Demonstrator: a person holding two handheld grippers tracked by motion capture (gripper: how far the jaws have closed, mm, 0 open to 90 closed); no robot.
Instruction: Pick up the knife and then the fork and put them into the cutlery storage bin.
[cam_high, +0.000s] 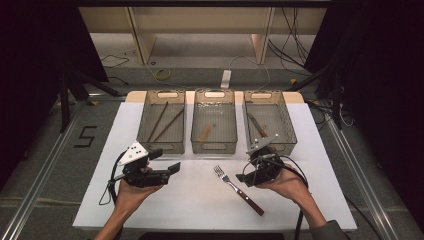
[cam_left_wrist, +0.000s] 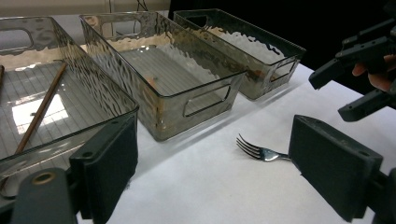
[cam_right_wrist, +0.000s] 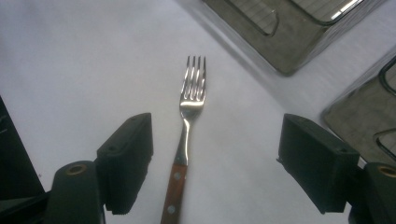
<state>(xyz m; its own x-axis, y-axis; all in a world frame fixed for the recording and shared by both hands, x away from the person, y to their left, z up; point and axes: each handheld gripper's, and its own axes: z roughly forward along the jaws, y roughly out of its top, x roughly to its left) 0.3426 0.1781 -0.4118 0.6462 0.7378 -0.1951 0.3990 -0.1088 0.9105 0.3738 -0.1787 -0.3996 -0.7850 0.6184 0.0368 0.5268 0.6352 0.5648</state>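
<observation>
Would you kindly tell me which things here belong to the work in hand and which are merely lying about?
In hand:
- steel fork with a wooden handle, lying on the white table
- right hand-held gripper, jaws open either side of the fork
- three clear plastic bins

Lying about:
- left hand-held gripper, open and holding nothing
- yellow cable coil on the floor

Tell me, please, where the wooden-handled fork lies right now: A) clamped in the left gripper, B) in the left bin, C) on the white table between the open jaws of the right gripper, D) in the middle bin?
C: the fork lies flat on the white table, between the right gripper's open jaws, untouched.
</observation>
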